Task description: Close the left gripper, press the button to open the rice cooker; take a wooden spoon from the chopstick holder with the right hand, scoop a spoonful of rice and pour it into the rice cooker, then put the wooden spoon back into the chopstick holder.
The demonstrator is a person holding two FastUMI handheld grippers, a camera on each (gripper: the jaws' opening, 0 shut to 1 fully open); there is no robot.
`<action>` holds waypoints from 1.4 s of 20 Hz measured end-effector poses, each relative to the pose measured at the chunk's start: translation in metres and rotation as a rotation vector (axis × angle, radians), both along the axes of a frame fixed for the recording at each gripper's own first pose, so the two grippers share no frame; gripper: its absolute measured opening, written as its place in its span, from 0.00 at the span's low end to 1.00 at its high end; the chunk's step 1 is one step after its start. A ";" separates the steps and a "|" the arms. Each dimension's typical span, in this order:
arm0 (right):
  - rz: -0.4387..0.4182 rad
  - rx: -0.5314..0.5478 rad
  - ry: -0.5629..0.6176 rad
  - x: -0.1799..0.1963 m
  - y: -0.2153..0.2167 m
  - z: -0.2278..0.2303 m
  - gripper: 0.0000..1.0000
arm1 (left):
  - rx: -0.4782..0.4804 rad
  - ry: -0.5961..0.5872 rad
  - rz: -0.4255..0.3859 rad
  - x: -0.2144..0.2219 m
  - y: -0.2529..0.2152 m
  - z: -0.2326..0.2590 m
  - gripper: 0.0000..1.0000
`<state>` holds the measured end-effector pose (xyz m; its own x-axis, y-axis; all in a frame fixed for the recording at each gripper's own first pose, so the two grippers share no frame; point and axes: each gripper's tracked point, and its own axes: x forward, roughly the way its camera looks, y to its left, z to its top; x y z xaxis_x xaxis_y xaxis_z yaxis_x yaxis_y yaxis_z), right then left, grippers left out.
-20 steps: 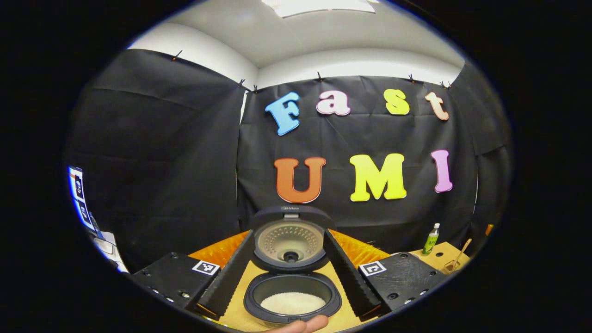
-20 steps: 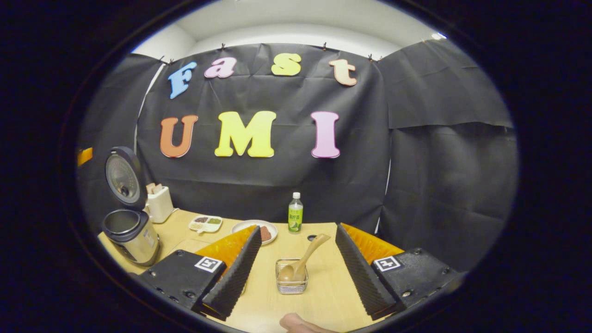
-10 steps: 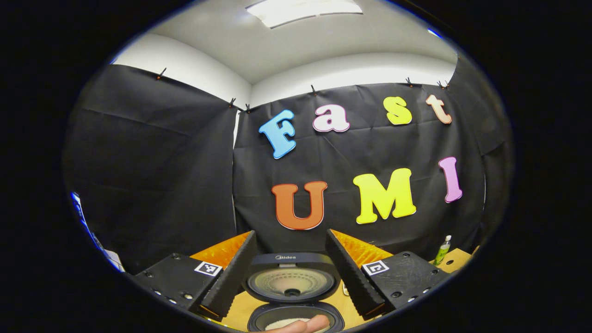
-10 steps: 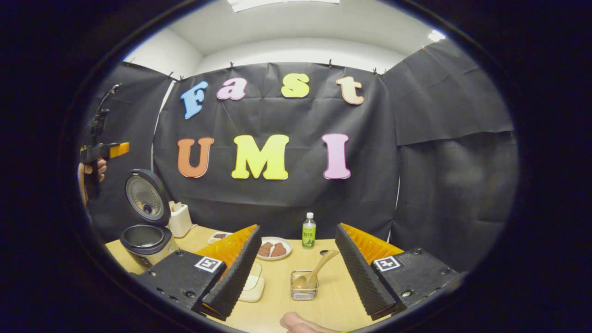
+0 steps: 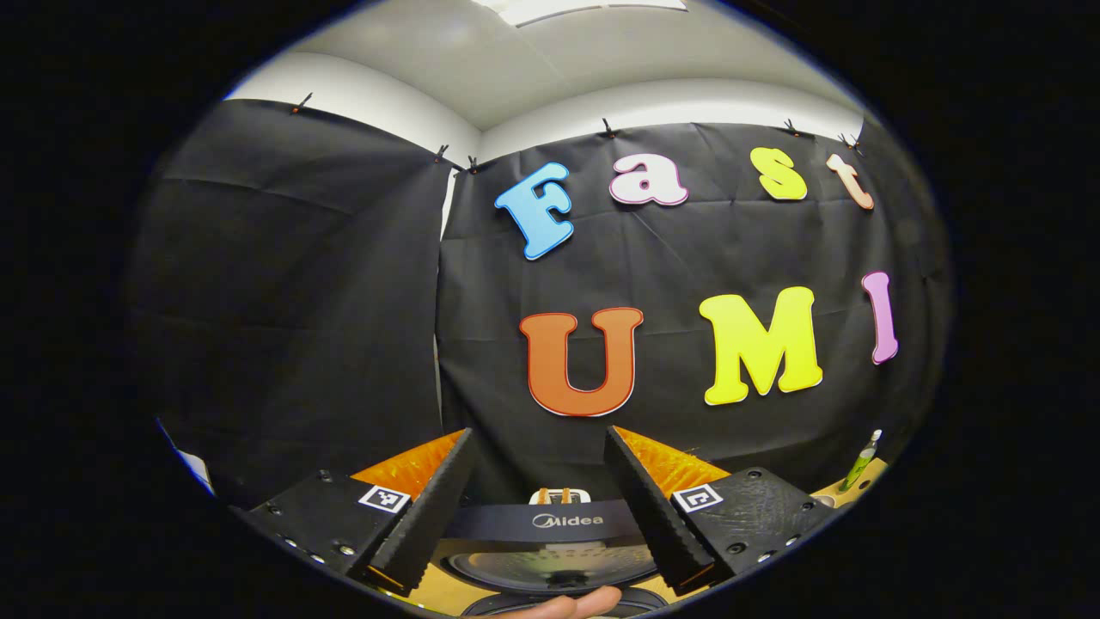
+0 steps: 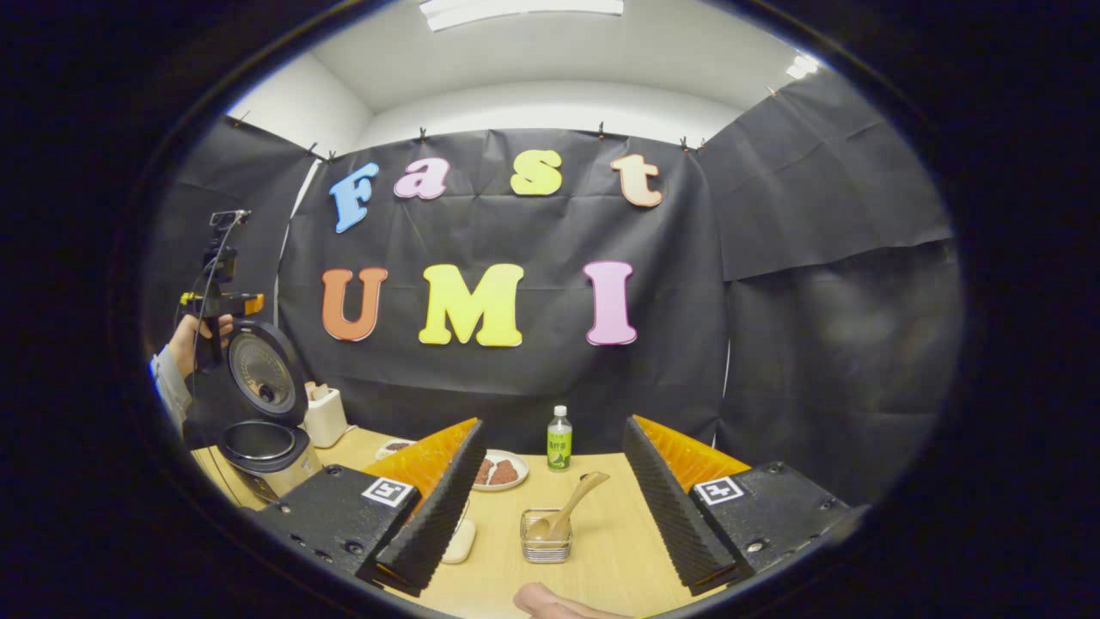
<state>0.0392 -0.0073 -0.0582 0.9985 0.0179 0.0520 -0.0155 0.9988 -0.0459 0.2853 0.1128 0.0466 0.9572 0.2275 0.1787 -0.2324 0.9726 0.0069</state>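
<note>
Left gripper view first — what do you count?
— One left gripper (image 5: 537, 499), its two ribbed black fingers (image 5: 425, 516) spread wide and gripping nothing. Between them, one dark rice cooker (image 5: 554, 550) with its lid raised, inner face towards the camera. One fingertip (image 5: 567, 604) at the bottom edge. One green bottle (image 5: 862, 462) far right.
— And the right gripper view?
— One right gripper (image 6: 550, 494), jaws wide apart and empty. Between its fingers, on the pale wooden table (image 6: 601, 559), one wire chopstick holder (image 6: 546, 537) with one wooden spoon (image 6: 563, 516) leaning inside. One green bottle behind, one white plate (image 6: 498, 471) with brown food. The rice cooker stands open at far left, the left gripper held by a hand (image 6: 191, 335) just above its lid.
</note>
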 end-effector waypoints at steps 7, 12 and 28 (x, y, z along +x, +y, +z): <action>0.033 0.087 0.028 0.005 -0.003 -0.014 1.00 | -0.093 0.093 -0.124 0.018 -0.012 -0.039 0.95; 0.036 0.092 0.047 0.010 -0.006 -0.024 1.00 | -0.095 0.145 -0.144 -0.001 -0.015 -0.049 0.89; 0.077 0.097 0.104 0.008 0.007 -0.057 1.00 | -0.099 0.232 -0.091 -0.118 -0.045 -0.141 0.97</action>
